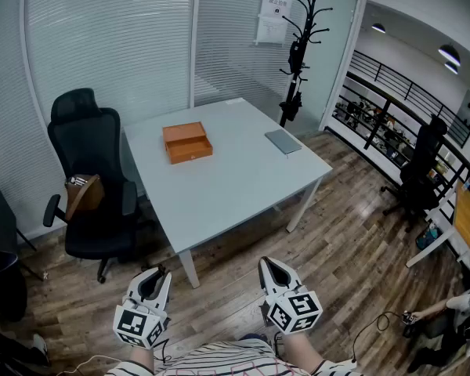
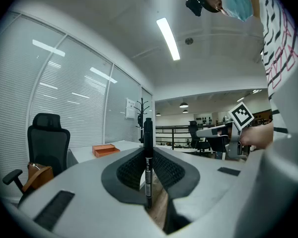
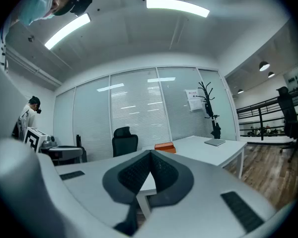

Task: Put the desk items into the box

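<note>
Partly hidden, pen point(image 2: 148, 133) pinched in left gripper point(image 1: 159, 272)

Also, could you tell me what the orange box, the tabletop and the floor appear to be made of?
The orange box: probably wood or leather-look board; matte, flat-sided, uniform colour. The tabletop: likely laminate; smooth, pale grey, faint sheen. The floor: wood or wood-look planks; visible grain and board seams.

The head view looks steeply down from standing height, well back from the white rectangular table point(image 1: 243, 186). The left gripper point(image 1: 158, 274) and right gripper point(image 1: 272, 266) sit at its lower edge. Both gripper views ride low, near tabletop level, facing that table, the left past a slim black pen point(image 2: 148, 157). All three share the flat orange box point(image 1: 187, 142) and black office chair point(image 1: 90, 163).
</note>
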Motion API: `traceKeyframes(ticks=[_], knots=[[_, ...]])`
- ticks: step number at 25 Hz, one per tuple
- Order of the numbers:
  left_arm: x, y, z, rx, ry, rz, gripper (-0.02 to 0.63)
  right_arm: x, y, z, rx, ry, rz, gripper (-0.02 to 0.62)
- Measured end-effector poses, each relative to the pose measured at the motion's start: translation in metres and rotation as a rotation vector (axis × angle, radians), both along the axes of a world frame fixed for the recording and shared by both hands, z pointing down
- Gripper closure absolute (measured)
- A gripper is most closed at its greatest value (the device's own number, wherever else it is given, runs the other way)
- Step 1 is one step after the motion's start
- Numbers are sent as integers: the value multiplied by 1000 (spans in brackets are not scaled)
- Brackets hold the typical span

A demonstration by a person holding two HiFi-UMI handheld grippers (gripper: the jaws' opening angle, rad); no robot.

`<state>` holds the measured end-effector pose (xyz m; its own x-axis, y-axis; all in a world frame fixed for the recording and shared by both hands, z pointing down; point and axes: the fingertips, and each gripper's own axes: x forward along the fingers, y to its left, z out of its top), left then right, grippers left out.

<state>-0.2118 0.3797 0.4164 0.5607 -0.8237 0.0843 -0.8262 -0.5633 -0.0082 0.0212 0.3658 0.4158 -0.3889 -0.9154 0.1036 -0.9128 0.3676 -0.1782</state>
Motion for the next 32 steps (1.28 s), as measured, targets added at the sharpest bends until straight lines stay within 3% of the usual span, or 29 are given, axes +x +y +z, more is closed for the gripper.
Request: traceKeyframes(ticks=[7,15,32], knots=[[2,4,10,-15,-11,37,543,-1,3,5,-10,-16,23,569],[21,-32,21,-50,0,0,543,15,-26,22,-53,9,-23,568],[144,-153,15,-40,-2,-166,543,126,-165,27,-66,-2,-221,568]])
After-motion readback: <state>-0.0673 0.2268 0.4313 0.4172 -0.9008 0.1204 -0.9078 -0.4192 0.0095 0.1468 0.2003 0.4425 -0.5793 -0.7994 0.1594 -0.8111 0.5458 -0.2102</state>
